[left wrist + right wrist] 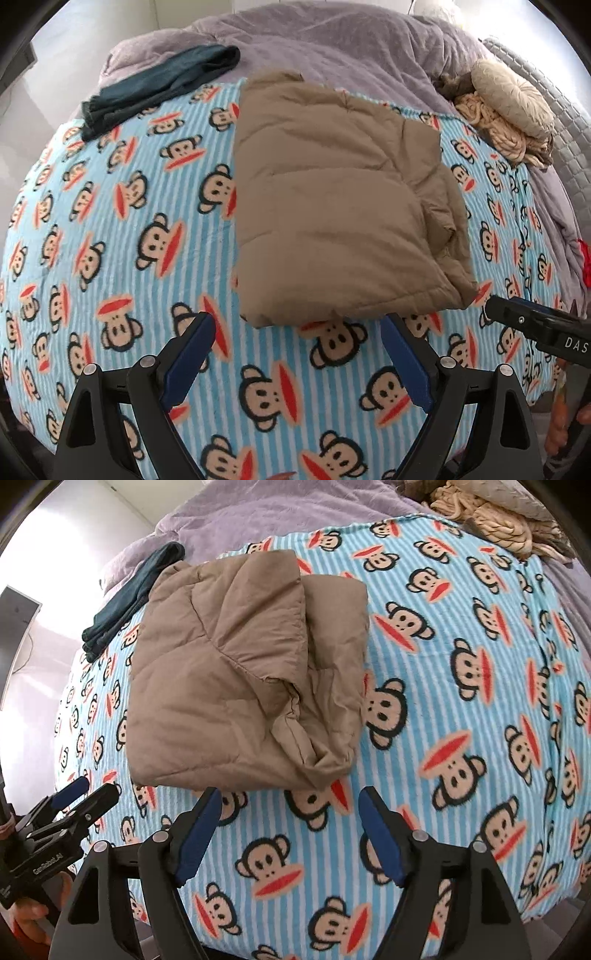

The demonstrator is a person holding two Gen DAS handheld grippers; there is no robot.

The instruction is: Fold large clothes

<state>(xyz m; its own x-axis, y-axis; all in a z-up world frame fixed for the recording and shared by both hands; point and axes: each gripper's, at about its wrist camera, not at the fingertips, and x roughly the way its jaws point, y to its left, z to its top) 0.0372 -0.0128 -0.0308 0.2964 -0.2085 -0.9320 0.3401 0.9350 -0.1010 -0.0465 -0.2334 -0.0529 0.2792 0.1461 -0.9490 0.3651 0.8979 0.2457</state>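
I'm over a bed (pixel 576 147) w/ a striped light-blue monkey-print blanket (pixel 129 229) spread across most of it. Beyond it, at 12, a rumpled lavender duvet (pixel 332 44) runs across the far side. Bright white wall at 10–11 in both views; a quilted grey headboard-like panel sits behind the bed at 2 in the left view.

Task item: tan puffer jacket (pixel 332 206), folded into a thick rectangle, lies flat on the blanket at 12 from my left tool (pixel 297 332), its near edge just beyond the tips. In the right view the jacket (pixel 229 672) sits at 11 from my right tool (pixel 290 806), a sleeve or flap tucked along its right side.

Both tools spread wide, gripping nothing, hovering apart from the jacket. Right tool's tip (pixel 496 306) shows at 4 in the left view; left tool (pixel 79 794) at 8 in the right view.

Other stuff: dark teal folded garment (pixel 155 92) at 10–11, half on the duvet, half on the blanket. Cream cushion and knit pile (pixel 506 107) at 2, at the bed's far right edge. Something red (pixel 585 266) at 3, can't tell what.

Open room: wide bare blanket left of the jacket at 9, a strip at 3, and blanket near side at 6.
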